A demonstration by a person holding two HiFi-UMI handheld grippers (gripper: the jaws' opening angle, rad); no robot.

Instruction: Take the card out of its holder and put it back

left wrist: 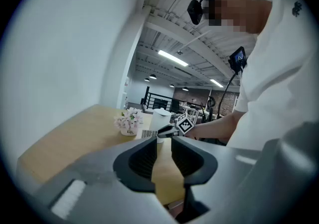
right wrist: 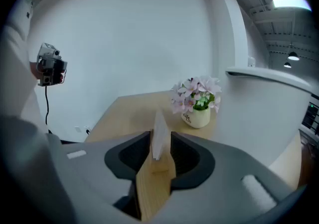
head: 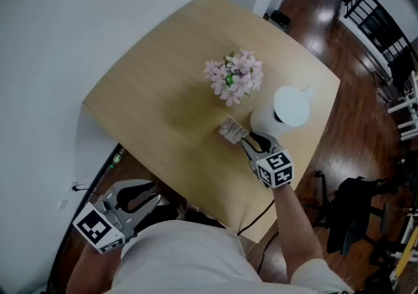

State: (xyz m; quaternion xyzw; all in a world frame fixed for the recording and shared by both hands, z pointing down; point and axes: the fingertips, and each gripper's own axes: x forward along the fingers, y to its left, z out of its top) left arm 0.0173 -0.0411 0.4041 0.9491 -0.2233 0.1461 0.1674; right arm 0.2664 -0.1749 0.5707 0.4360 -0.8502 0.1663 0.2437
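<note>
Right gripper point(head: 248, 141): centre right of head view, I read its jaws wide apart, not pressing | card point(head: 231, 130): upright between those jaws, on table point(head: 163, 90), just below flowers point(head: 235, 77) | left gripper point(left wrist: 163, 141): lower left, off table, jaws slightly apart, empty.

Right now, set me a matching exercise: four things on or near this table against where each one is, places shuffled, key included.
Things
1. card
2. flowers
3. white jug
4. left gripper

Places
A. off the table's near edge, close to the person's body
B. between the open jaws of the right gripper
C. near the middle of the table
D. on the table towards its right edge, beside the flowers

Pairs: 1-B, 2-C, 3-D, 4-A
</note>
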